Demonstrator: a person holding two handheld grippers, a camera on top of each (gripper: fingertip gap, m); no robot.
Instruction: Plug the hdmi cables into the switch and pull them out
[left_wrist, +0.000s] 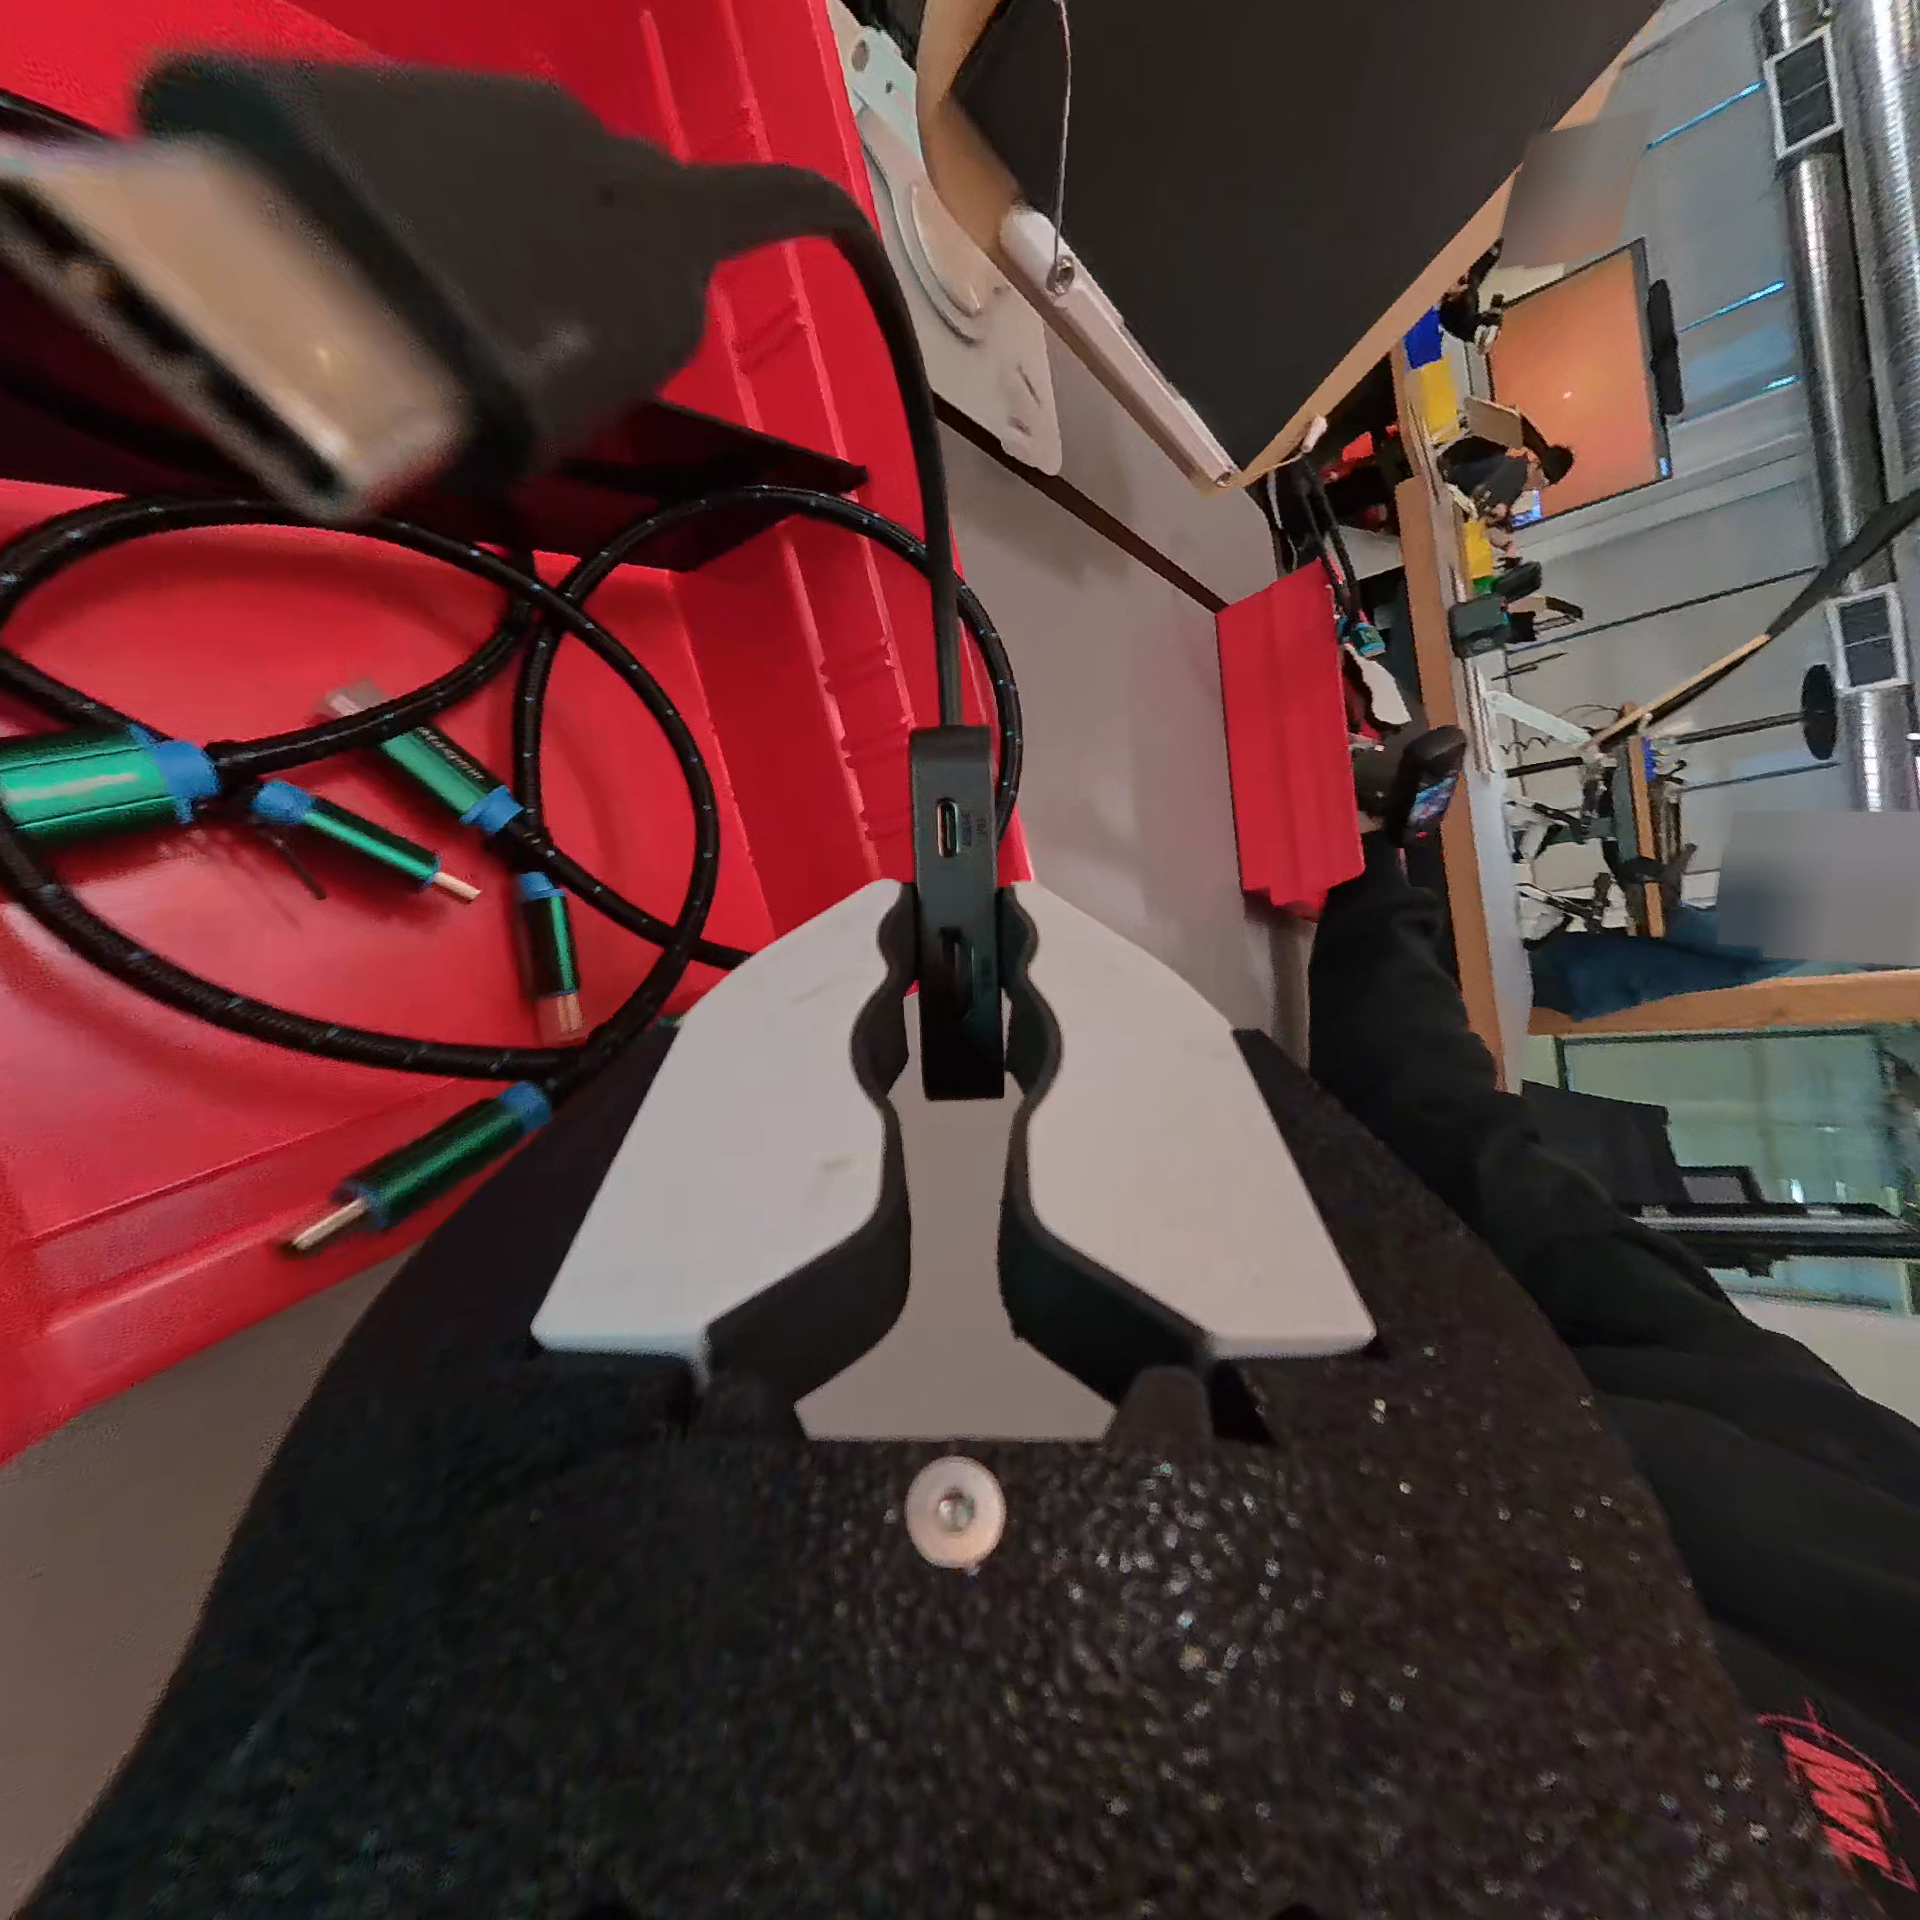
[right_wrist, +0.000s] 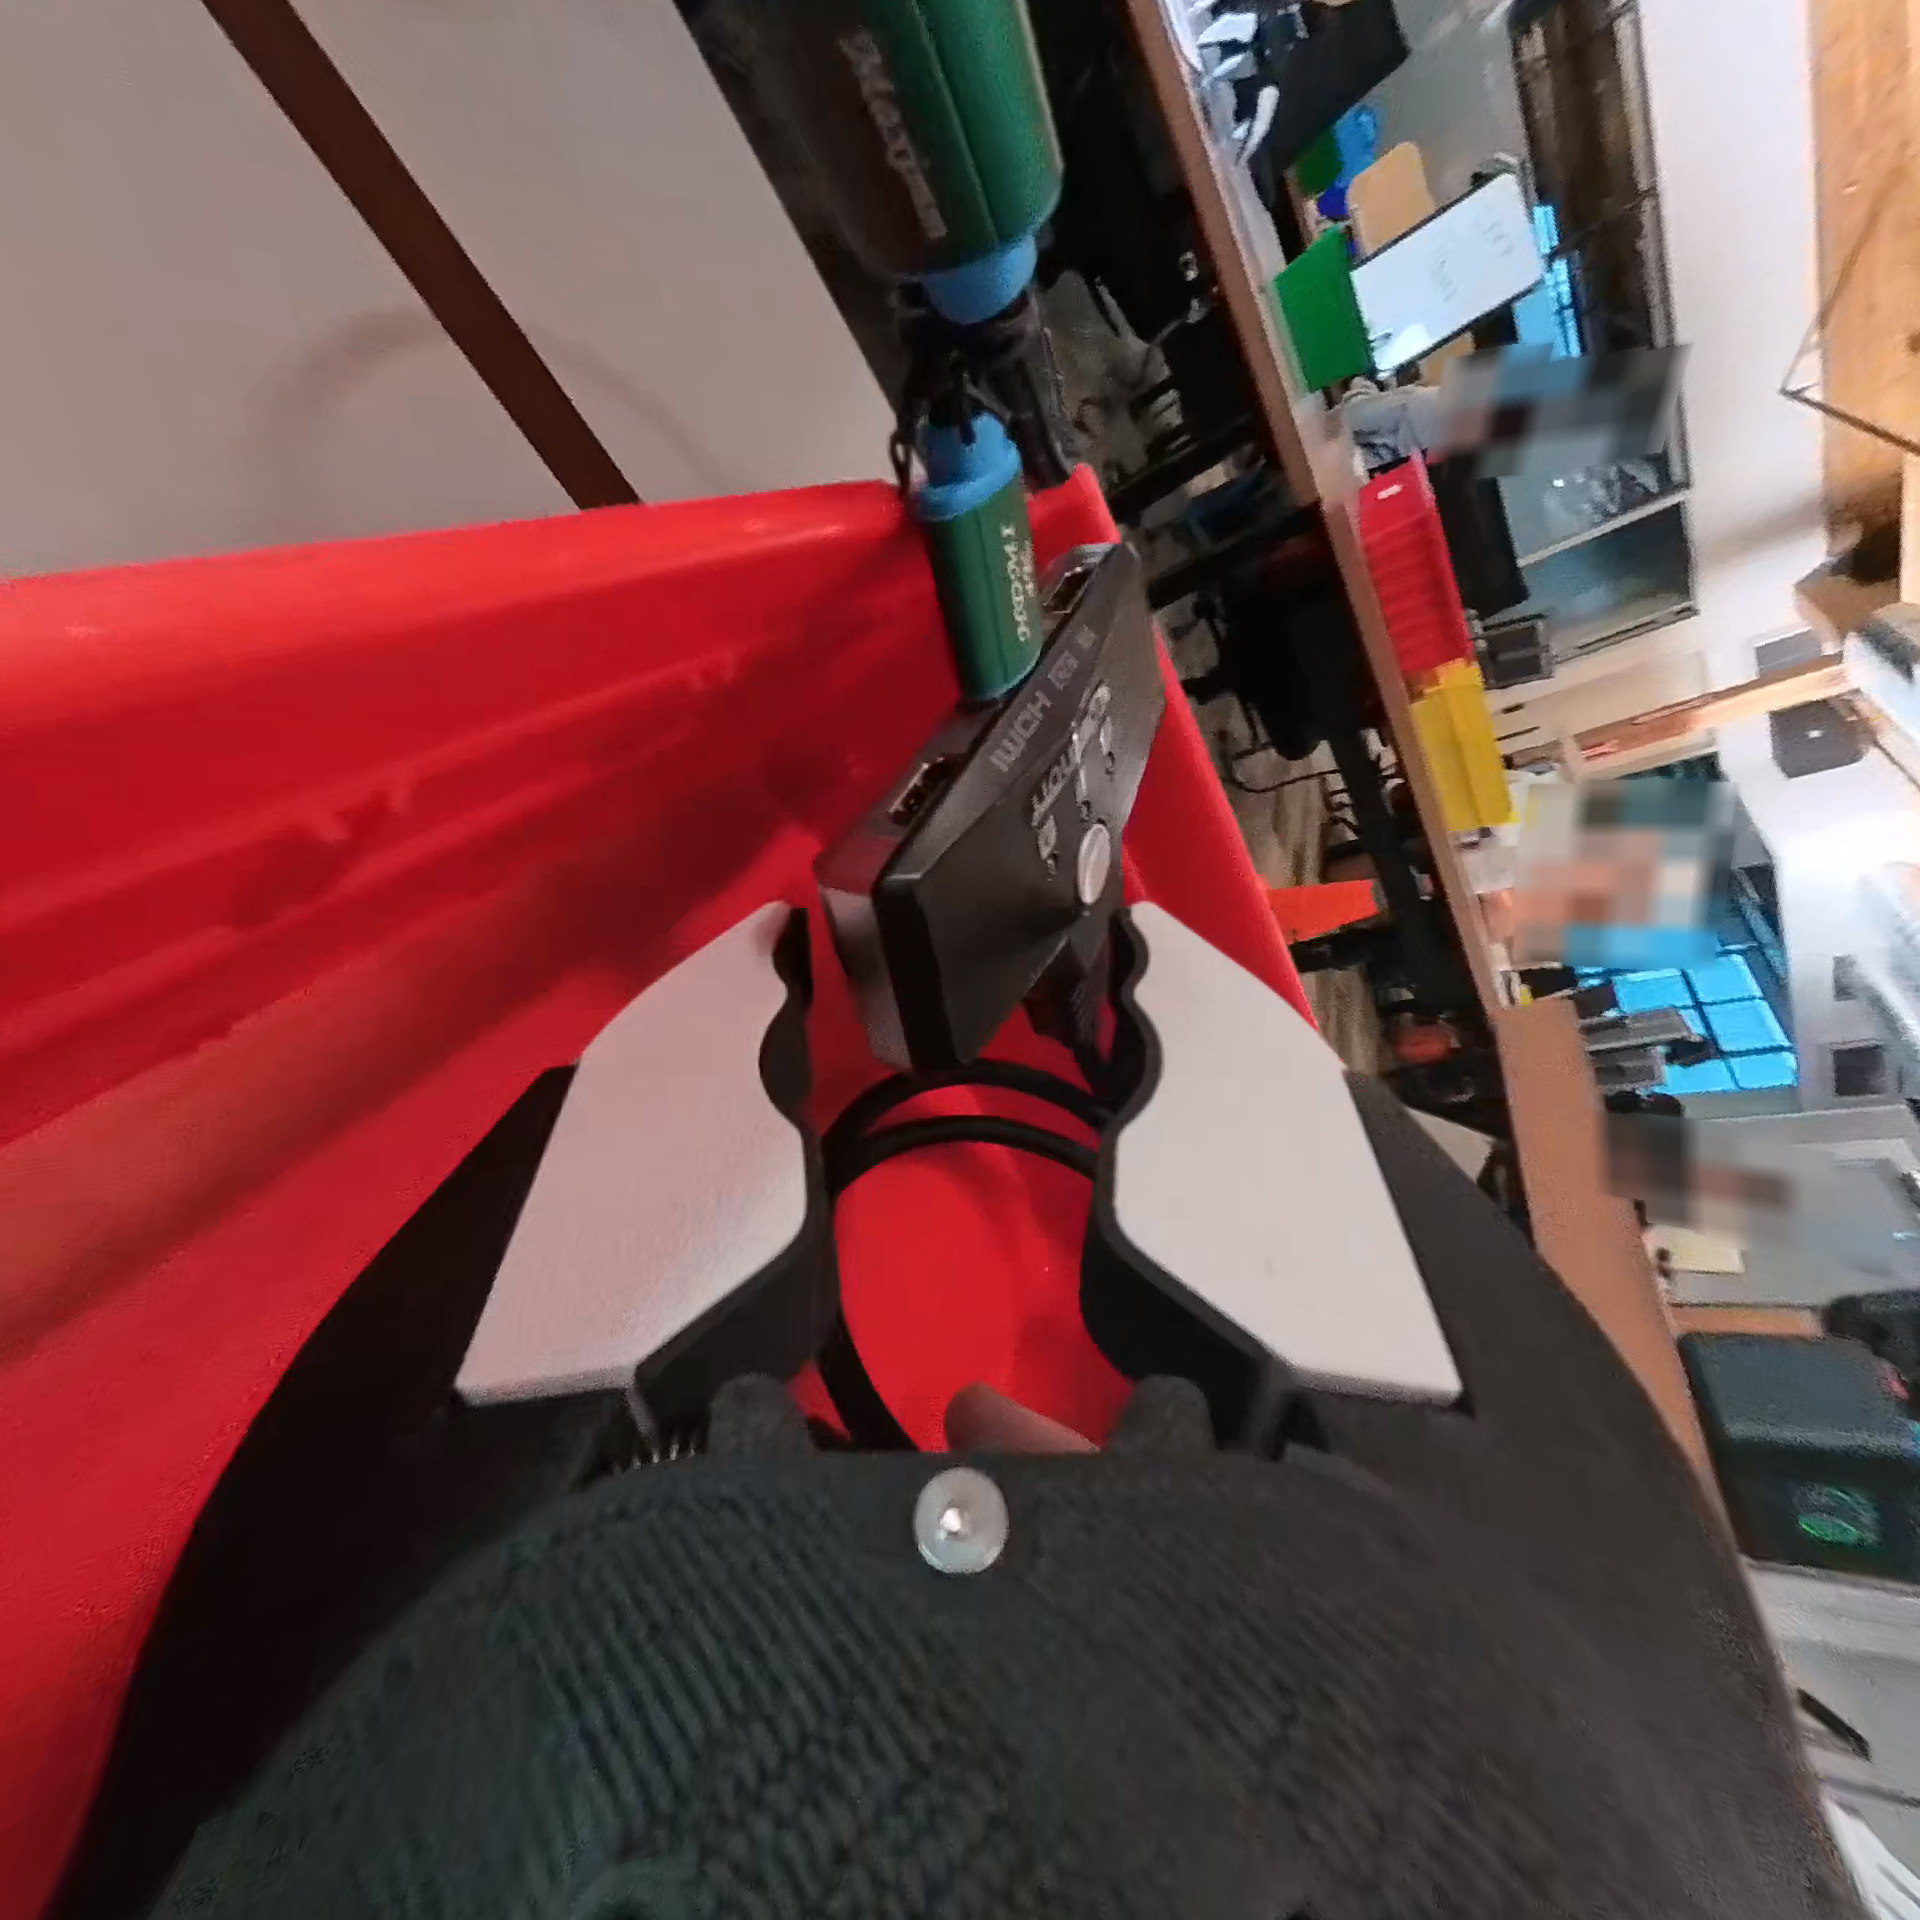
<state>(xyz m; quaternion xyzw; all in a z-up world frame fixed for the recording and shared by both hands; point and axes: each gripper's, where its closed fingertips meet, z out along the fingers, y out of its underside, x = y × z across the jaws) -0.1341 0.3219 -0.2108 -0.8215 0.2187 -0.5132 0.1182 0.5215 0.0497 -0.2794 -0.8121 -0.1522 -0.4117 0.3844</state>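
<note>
Left gripper (left_wrist: 954, 997) jaws clamp black switch (left_wrist: 954, 914) edgewise; right gripper (right_wrist: 961, 977) jaws grip switch with green plug (right_wrist: 982, 592) inserted.

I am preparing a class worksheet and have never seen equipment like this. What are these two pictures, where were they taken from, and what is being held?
There is no robot here. A person holds a two-finger clamp in each hand, and each clamp has a camera looking along its fingers.

In the left wrist view, the left gripper pinches a slim black box edge-on. The box's own lead ends in a blurred plug close to the lens. Green-ended HDMI cables lie loose in a red bin.

In the right wrist view, the right gripper appears to grip a black switch with one green plug in it.
</note>
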